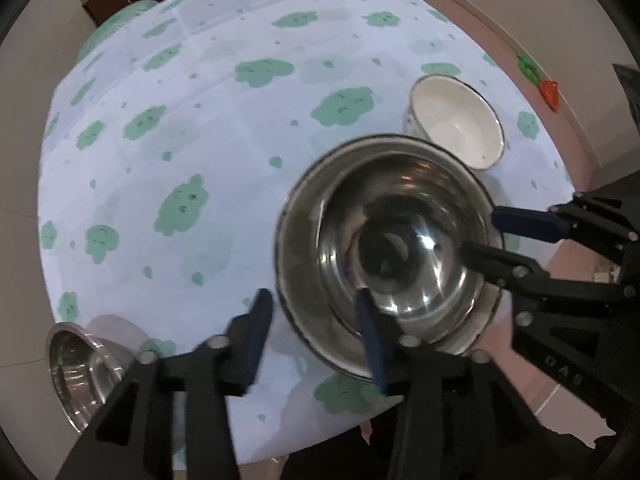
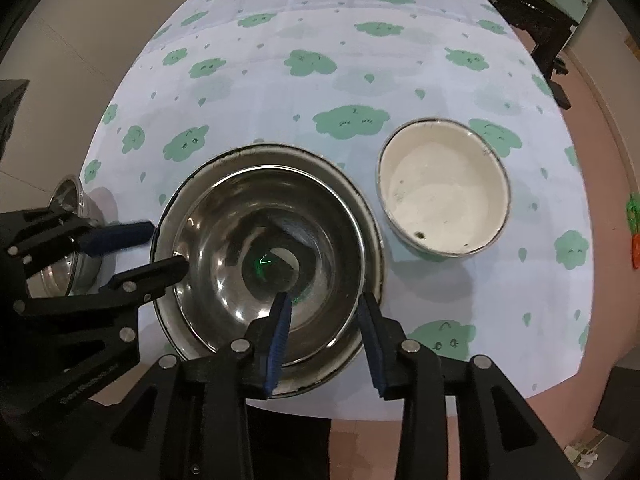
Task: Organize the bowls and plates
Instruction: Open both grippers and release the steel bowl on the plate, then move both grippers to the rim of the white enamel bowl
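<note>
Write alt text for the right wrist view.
Two open hand-held grippers straddle the rim of a steel bowl nested in a larger dish on a cloud-print tablecloth. A white bowl sits right, another steel bowl far left.

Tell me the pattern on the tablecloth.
Green clouds on pale blue tablecloth; clearest in the right wrist view.

A shiny steel bowl (image 2: 264, 256) is nested upright inside a wider dark-rimmed bowl (image 2: 372, 252) near the table's near edge. Beside it, a cream enamel bowl (image 2: 444, 188) is set upright. A small steel bowl (image 1: 80, 364) is placed at the edge.
</note>
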`<state>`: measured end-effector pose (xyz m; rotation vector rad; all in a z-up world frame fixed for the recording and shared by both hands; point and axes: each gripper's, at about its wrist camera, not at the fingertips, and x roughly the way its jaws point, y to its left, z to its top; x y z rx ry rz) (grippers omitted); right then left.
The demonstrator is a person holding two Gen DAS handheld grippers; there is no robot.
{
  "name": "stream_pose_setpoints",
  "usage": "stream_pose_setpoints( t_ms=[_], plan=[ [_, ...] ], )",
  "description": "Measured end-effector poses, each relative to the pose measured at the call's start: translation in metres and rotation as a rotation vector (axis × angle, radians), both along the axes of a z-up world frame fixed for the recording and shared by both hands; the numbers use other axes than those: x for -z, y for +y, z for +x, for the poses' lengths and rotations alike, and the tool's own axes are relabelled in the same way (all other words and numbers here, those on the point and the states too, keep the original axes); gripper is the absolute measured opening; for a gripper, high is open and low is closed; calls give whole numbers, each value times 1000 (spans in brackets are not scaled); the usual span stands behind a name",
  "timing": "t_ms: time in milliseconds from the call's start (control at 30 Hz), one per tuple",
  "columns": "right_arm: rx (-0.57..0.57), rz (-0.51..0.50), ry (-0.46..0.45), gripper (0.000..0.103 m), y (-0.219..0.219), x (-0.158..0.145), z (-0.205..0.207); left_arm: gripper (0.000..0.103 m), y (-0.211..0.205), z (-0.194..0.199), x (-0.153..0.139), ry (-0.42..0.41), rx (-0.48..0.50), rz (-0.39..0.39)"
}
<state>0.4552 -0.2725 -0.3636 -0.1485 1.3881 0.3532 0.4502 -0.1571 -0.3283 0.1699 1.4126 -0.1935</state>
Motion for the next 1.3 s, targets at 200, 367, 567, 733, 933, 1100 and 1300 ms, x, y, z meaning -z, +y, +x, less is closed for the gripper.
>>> stream_pose_setpoints(
  t_ms=[200,367,567,733,933,1100,1300],
  plan=[
    [11,7,-12,38,-3,-3,-1,46,5,0,-2,-6,-24,-11],
    [15,24,-20,38,-3,-6,-2,46,4,2,-4,-16,-28,-12],
    [20,30,-37,38,-4,-12,-1,46,3,7,-9,-34,-32,-15],
    [24,32,-59,38,-7,-17,2,46,3,14,-13,-49,-42,-23],
    [30,33,-82,38,-10,-22,9,46,1,23,-15,-53,-43,-26],
    [36,35,-90,38,-14,-24,17,46,-1,30,-16,-59,-37,-24],
    [46,35,-98,38,-17,-25,26,46,-4,40,-18,-67,-29,-21]
  ],
)
